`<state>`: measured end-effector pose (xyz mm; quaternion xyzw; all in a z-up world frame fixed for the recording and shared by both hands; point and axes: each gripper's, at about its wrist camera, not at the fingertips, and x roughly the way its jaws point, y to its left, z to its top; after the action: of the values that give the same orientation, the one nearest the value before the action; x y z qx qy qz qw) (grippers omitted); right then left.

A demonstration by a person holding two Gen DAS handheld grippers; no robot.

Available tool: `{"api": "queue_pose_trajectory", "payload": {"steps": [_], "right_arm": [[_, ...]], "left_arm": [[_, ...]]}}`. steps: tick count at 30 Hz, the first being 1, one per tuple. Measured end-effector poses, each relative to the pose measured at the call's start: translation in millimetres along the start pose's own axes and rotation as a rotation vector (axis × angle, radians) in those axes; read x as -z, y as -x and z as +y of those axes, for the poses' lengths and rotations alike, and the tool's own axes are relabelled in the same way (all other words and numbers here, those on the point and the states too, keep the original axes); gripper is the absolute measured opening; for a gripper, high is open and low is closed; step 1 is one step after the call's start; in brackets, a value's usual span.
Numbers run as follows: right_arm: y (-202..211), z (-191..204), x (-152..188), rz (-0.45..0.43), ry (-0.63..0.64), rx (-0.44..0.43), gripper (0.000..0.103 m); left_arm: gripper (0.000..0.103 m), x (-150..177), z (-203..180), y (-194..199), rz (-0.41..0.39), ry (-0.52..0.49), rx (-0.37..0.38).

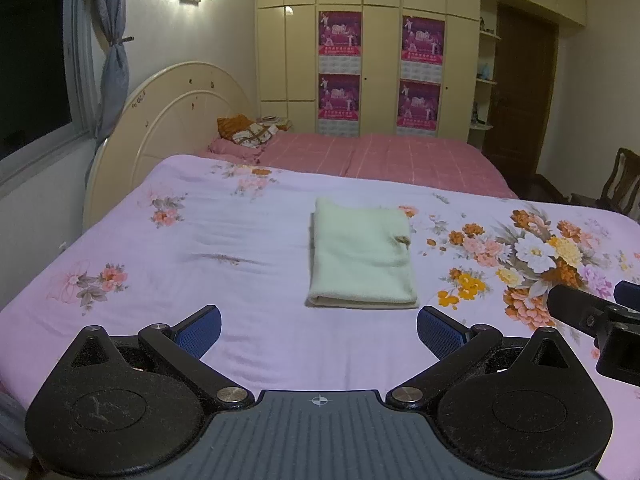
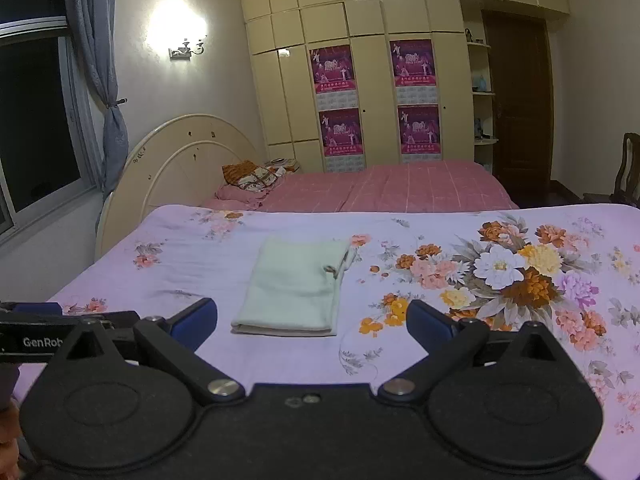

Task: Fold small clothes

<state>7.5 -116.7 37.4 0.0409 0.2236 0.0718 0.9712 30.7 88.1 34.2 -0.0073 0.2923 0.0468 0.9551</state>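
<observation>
A pale green cloth (image 1: 362, 254) lies folded into a flat rectangle on the lilac floral bedsheet (image 1: 240, 240), with a small brown tag at its right edge. In the right wrist view the same cloth (image 2: 294, 288) sits a little left of centre on the sheet (image 2: 400, 352). My left gripper (image 1: 318, 330) hovers just short of the cloth's near edge, open, with nothing between its blue pads. My right gripper (image 2: 312, 320) is also open and empty, held just before the cloth's near edge. The right gripper's body shows at the left wrist view's right edge.
Behind the floral sheet is a pink checked bed (image 1: 380, 152) with pillows (image 1: 250, 134) against a cream headboard (image 1: 172, 120). Cream wardrobes with magenta posters (image 1: 340, 68) fill the back wall. A window and grey curtain (image 1: 112, 60) stand left, a wooden chair (image 1: 620, 184) right.
</observation>
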Motion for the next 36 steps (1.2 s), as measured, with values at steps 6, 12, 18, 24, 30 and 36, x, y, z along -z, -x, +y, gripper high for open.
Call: {"api": "queue_pose_trajectory", "payload": {"steps": [6, 12, 18, 24, 30, 36], "right_arm": [[-0.6, -0.9, 0.8, 0.002, -0.001, 0.001, 0.101], [-2.3, 0.5, 3.3, 0.011, 0.003, 0.001, 0.101], [-3.9, 2.8, 3.0, 0.015, 0.003, -0.001, 0.101], [-3.9, 3.7, 3.1, 0.015, 0.005, -0.001, 0.101], [-5.0, 5.4, 4.8, 0.021, 0.005, 0.0, 0.101], [-8.9, 4.0, 3.6, 0.029, 0.006, -0.002, 0.101]], "left_arm": [[0.103, 0.1, -0.5, 0.1, 0.004, 0.002, 0.001], [0.103, 0.0, 0.0, -0.3, 0.005, 0.001, 0.0], [0.103, 0.1, 2.1, -2.2, 0.008, 0.001, -0.001], [0.103, 0.9, 4.7, -3.6, 0.012, 0.004, 0.002], [0.103, 1.3, 4.2, -6.6, 0.015, 0.0, 0.004], [0.103, 0.9, 1.2, -9.5, 0.023, 0.0, 0.004]]}}
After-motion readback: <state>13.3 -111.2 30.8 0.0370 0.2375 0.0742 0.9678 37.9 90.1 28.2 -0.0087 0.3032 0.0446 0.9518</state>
